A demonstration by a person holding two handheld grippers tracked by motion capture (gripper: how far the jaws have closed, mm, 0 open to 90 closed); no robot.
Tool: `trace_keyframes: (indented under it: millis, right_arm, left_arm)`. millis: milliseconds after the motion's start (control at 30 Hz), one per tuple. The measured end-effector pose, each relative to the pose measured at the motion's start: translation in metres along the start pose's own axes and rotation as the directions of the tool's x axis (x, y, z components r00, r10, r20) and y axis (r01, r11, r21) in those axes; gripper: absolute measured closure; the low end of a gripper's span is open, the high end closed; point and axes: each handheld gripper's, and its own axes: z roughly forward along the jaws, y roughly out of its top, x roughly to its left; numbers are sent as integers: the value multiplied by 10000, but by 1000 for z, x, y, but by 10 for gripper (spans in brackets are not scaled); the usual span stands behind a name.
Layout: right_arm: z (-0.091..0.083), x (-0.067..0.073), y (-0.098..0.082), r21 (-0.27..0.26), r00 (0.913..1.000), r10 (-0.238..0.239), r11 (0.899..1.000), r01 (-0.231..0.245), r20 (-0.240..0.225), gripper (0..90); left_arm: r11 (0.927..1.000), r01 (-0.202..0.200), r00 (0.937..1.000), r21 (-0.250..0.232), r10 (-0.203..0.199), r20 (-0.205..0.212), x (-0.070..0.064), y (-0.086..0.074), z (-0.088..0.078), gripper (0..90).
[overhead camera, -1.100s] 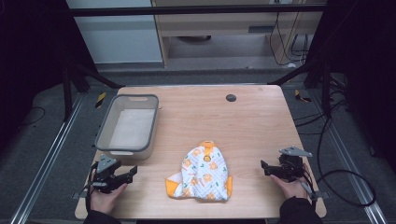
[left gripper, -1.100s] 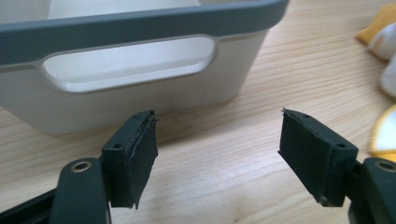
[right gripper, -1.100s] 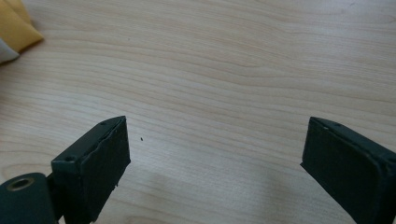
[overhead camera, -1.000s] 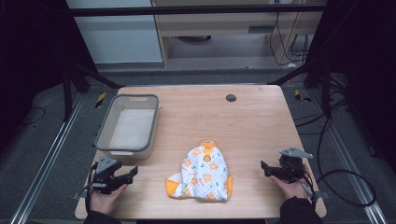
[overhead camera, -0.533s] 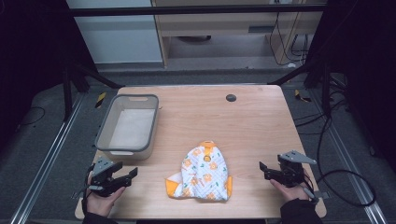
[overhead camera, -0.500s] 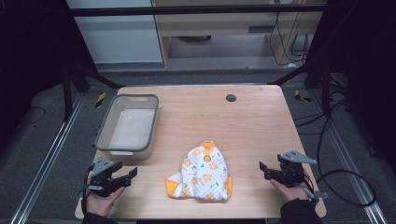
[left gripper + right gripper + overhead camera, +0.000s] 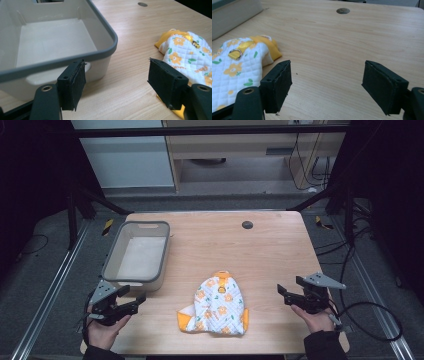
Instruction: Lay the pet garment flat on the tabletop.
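We see a wooden desk (image 7: pixel 210 240) with a person's hands coming in at its near edge, each holding a two-jaw gripper. The left gripper (image 7: pixel 131 301) sits at the near left corner, just in front of a grey-rimmed plastic bin (image 7: pixel 116 260) that stands along the left edge; in the left gripper view its jaws stand wide apart with nothing between them, the near corner of the bin (image 7: pixel 113 42) rising behind the left jaw and bare wood between the pads. The right gripper (image 7: pixel 286 295) sits near the right edge toward the near side, its jaws likewise spread wide and holding nothing; the right gripper view looks across bare wood toward a small round dark grommet (image 7: pixel 343 10) set in the desk near the far edge. Between the two grippers, near the middle of the near edge, lies a small quilted white garment (image 7: pixel 220 305) printed with orange flowers and green leaves and trimmed in yellow. It lies flat on the wood, apart from both grippers and from the bin. A yellow strap with a small metal ring (image 7: pixel 235 53) sits at its far end. We see the bin's pale inside (image 7: pixel 52 42) with nothing in it.
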Motion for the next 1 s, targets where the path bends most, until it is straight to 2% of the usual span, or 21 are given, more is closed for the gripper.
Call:
trace_keyframes:
  millis: [67, 300, 333, 500, 567, 667, 767, 800, 833, 1000]
  right_arm:
    - [-1, -1, 5, -21, 9999, 111, 9999, -111, -107, 236]
    - [3, 6, 27, -148, 9990, -164, 9998, 158, -422, 238]
    - [3, 6, 27, -148, 9990, -164, 9998, 158, -422, 238]
    - [17, 21, 41, -159, 9959, -447, 9989, 435, -787, 251]
    - [20, 24, 43, -138, 9951, -496, 9987, 486, -852, 253]
    - [34, 36, 45, -79, 9914, -643, 9979, 639, -1139, 270]
    - [43, 43, 44, 40, 9878, -817, 9965, 830, -1325, 285]
    - [43, 43, 44, 40, 9878, -817, 9965, 830, -1325, 285]
    - [48, 48, 42, 153, 9854, -821, 9962, 853, -1491, 296]
    - [57, 55, 37, 398, 9804, -776, 9955, 861, -1813, 313]
  left_arm:
    - [9999, -119, 9999, -67, 119, 51, -1, 6, 1, 296]
    - [9986, -441, 9986, -283, 449, 290, -12, 35, 9, 291]
    - [9986, -441, 9986, -283, 449, 290, -12, 35, 9, 290]
    - [9978, -605, 9967, -269, 618, 529, -24, 49, 30, 291]
    - [9977, -648, 9962, -218, 659, 567, -27, 51, 35, 291]
    - [9969, -780, 9947, -31, 781, 672, -34, 52, 49, 291]
    - [9971, -739, 9938, 196, 719, 844, -40, 51, 65, 289]
    - [9971, -739, 9938, 196, 719, 844, -40, 51, 65, 291]
    - [9971, -706, 9933, 297, 675, 941, -43, 49, 73, 292]
    - [9933, -928, 9887, 688, 838, 1240, -53, 43, 92, 306]
